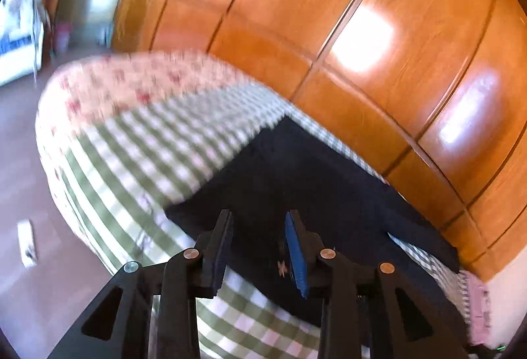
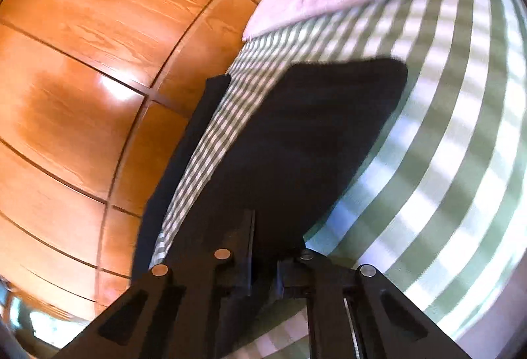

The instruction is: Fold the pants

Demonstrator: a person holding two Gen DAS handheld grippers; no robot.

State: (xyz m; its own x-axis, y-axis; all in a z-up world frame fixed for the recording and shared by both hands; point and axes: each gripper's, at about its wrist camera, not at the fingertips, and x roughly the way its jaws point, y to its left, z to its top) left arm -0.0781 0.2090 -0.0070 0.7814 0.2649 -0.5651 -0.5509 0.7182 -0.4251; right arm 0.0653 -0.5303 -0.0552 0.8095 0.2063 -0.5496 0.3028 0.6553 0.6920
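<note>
Green-checked bedspread (image 1: 131,161) lies under my part-open, empty left claw (image 1: 260,220), dark pants (image 1: 296,167) just ahead; my right claw (image 2: 263,227) pinches their edge and should drag flat.

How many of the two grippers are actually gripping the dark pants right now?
1. The right gripper is shut on the dark pants; the left gripper has its fingers apart above them, holding nothing.

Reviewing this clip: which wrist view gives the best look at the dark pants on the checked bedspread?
The left wrist view: the pants lie spread across the checked bedspread, with one corner and two edges visible. The right wrist view shows dark cloth close up, running under the gripper; its far end is rounded.
</note>
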